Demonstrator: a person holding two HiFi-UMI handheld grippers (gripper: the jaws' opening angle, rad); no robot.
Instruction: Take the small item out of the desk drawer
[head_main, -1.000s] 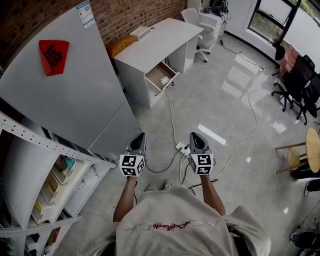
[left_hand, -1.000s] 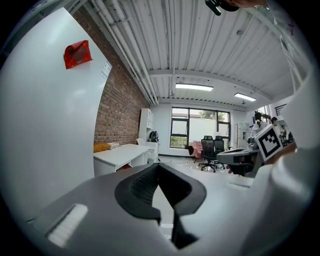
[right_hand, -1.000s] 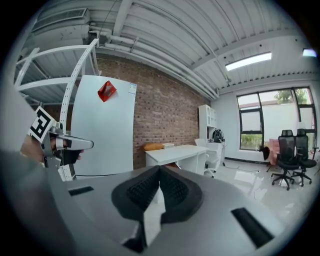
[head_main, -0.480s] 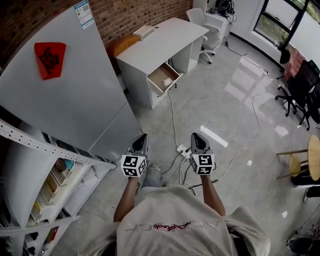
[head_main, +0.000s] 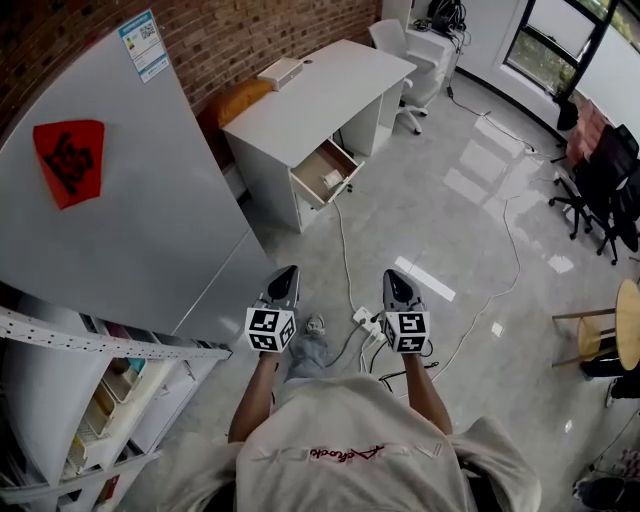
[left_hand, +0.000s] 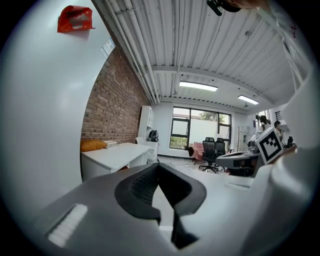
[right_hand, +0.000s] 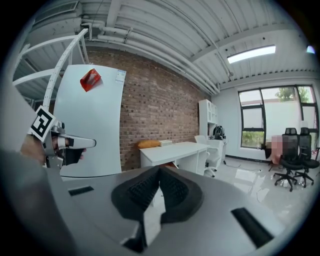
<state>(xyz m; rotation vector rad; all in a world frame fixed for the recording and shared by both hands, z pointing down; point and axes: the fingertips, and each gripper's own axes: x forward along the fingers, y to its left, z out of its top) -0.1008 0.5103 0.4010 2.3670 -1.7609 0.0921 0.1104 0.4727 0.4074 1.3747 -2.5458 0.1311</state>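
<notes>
Looking down, the head view showed the left gripper (head_main: 285, 273) and right gripper (head_main: 393, 276) side by side, well apart from the white surface (head_main: 320, 85), whose open drawer (head_main: 320, 165) held a small pale item (head_main: 332, 180). The left gripper view showed its jaws together, empty. The right gripper view showed the same, that surface ahead. Closing in well likely meant clearing the floor cables (head_main: 342, 240) and opening one gripper before reaching in.

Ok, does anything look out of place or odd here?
The desk drawer stands pulled open with a small item inside. A cable and a power strip lie loose across the floor, a possible trip hazard. Nothing looks spilled or damaged.
</notes>
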